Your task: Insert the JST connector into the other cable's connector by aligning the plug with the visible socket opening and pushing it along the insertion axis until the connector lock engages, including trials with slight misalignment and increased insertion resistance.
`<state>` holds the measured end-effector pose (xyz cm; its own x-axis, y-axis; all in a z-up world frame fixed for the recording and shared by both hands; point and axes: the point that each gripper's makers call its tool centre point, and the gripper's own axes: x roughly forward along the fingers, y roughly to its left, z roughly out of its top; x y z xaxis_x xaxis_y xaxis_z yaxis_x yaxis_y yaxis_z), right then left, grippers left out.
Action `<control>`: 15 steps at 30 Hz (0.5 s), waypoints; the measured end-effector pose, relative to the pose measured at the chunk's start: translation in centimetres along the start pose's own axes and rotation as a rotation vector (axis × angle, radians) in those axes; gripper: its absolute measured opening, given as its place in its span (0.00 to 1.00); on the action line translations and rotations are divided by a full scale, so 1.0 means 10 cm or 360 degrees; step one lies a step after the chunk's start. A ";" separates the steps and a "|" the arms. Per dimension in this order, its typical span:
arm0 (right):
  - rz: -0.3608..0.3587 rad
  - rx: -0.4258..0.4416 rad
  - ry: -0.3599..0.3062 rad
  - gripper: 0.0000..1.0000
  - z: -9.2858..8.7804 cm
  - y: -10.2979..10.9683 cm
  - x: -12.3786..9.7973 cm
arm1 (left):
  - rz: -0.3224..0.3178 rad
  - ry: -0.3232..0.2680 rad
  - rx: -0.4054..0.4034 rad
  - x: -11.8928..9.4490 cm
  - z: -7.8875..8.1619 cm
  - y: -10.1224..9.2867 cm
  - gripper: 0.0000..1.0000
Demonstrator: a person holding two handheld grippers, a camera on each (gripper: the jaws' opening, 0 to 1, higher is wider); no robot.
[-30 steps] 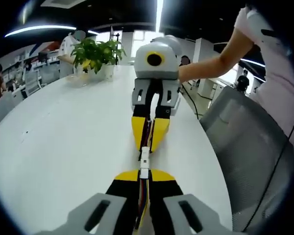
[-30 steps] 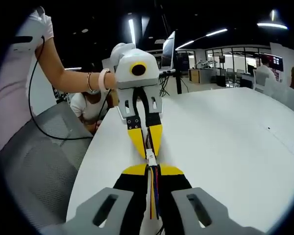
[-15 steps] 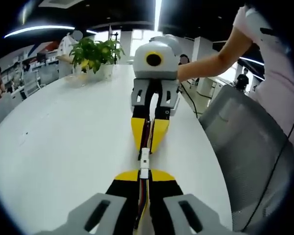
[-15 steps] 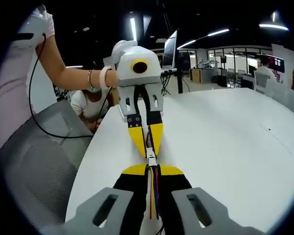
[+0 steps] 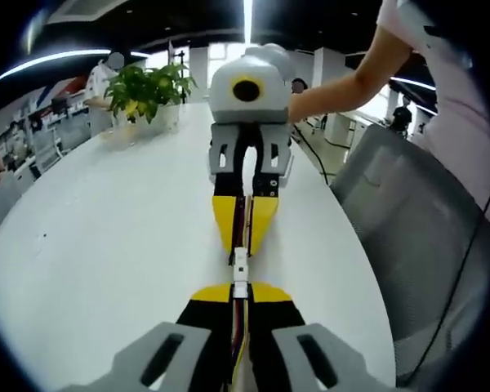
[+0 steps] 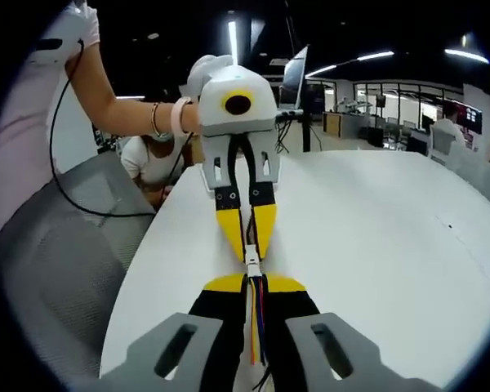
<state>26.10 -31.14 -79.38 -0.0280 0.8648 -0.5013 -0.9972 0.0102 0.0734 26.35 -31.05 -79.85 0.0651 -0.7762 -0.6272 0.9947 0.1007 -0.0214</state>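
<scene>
Two small white JST connectors (image 5: 240, 267) meet end to end above the white table (image 5: 106, 237), between two grippers that face each other. In the left gripper view, my left gripper (image 5: 240, 286) is shut on a cable of coloured wires just behind its connector. Opposite it, my right gripper (image 5: 240, 251) is shut on the other cable. In the right gripper view, my right gripper (image 6: 253, 280) grips red, yellow and black wires, and the white connectors (image 6: 251, 264) sit at its tips. The left gripper (image 6: 250, 253) pinches from the far side. How deep the plug sits I cannot tell.
A potted plant (image 5: 149, 88) stands at the table's far end. A grey mesh chair (image 5: 408, 229) is at the table's edge, also seen as the chair (image 6: 49, 253). A person's forearm (image 6: 122, 126) with a bracelet holds the opposite gripper. A laptop (image 6: 298, 75) stands on the table behind.
Both views have shifted a little and the facing gripper looms slightly higher and larger. The connectors stay together between the tips, and both grips are unchanged.
</scene>
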 end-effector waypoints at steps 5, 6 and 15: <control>-0.0009 -0.0016 0.0010 0.03 -0.01 0.00 -0.01 | 0.0003 0.0018 0.0032 0.00 0.00 0.00 0.00; -0.0009 -0.0003 -0.0006 0.03 0.01 0.00 -0.02 | 0.0002 0.0013 0.0034 0.00 0.00 0.00 0.00; 0.0039 0.0136 -0.0147 0.03 0.08 -0.01 -0.09 | -0.0029 -0.0103 -0.0021 -0.05 0.08 -0.01 0.00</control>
<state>26.32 -31.49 -78.28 -0.0418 0.9078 -0.4172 -0.9868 0.0279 0.1596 26.31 -31.13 -78.91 0.0523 -0.8165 -0.5750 0.9946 0.0940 -0.0430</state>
